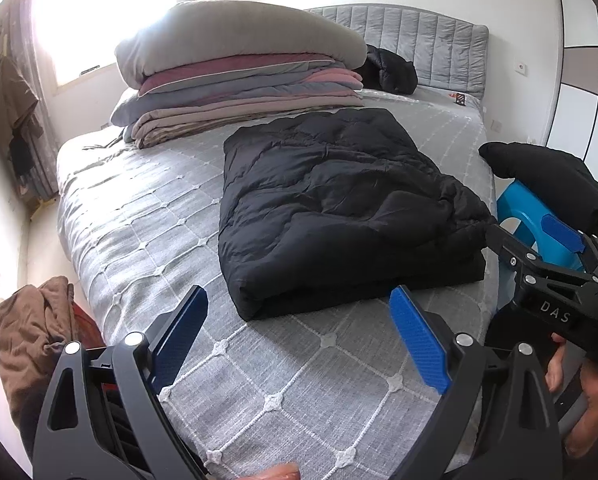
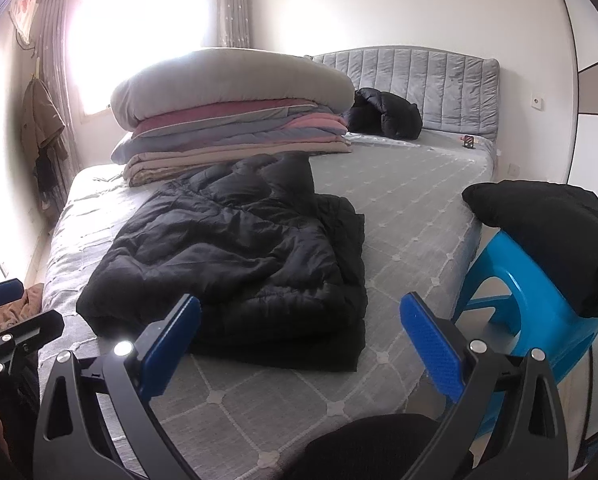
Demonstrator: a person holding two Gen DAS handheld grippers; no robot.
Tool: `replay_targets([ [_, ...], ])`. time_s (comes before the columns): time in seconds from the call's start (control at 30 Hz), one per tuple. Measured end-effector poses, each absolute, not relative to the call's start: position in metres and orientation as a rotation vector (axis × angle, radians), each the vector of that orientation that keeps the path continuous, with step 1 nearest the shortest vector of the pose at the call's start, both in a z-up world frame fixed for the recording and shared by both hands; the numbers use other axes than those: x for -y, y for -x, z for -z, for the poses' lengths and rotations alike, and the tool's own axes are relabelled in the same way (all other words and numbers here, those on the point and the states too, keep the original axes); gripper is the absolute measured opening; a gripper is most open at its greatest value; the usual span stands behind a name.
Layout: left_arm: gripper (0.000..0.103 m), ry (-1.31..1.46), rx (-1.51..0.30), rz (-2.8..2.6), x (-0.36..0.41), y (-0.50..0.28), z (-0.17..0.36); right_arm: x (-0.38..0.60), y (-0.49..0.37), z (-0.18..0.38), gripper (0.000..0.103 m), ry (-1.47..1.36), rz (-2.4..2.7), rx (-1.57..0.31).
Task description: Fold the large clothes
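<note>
A: The black padded coat is laid on the grey quilted bed, folded into a thick rectangle near the foot edge, with the stack of folded quilts behind it toward the headboard. How is it expected to handle?

B: It is judged to be soft, puffy and fairly light. The shell looks smooth and shiny, so some slip should be expected, and the padding is likely to spring back after a fold.

A: Where should it be taken hold of?

B: The near folded edge is suggested, at its two corners, with enough layers pinched that the fabric is not pulled out singly.

A: And the grippers?

B: The left gripper is held spread wide just short of that near edge, nothing between its blue pads. The right gripper is likewise spread and empty, beside the coat's near right corner.

A: Anything smaller nearby?

B: A blue stool with dark clothing on it is seen just beside the bed.
</note>
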State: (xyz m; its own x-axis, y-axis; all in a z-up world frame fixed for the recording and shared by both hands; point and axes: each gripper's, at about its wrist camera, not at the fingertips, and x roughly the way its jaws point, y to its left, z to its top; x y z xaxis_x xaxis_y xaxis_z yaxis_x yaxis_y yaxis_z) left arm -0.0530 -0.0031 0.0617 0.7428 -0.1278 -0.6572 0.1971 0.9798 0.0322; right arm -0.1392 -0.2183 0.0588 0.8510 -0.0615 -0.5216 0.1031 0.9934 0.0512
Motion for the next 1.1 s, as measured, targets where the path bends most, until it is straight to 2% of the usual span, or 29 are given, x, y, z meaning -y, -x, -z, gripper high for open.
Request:
replay_targets([
  [0.73, 0.090, -0.067, -0.728, 0.192, 0.002, 0.055, -0.057, 0.213, 0.136, -0.057, 0.096, -0.023, 0.100, -0.548],
  [0.8, 0.096, -0.075, -0.728, 0.188, 0.003, 0.055, -0.057, 0.212, 0.136, -0.057, 0.096, -0.017, 0.103, -0.548],
  [1.1, 0.096, -0.088, -0.744, 0.184, 0.001, 0.051, -0.056, 0.215, 0.125, -0.058, 0.096, -0.018, 0.092, -0.592],
])
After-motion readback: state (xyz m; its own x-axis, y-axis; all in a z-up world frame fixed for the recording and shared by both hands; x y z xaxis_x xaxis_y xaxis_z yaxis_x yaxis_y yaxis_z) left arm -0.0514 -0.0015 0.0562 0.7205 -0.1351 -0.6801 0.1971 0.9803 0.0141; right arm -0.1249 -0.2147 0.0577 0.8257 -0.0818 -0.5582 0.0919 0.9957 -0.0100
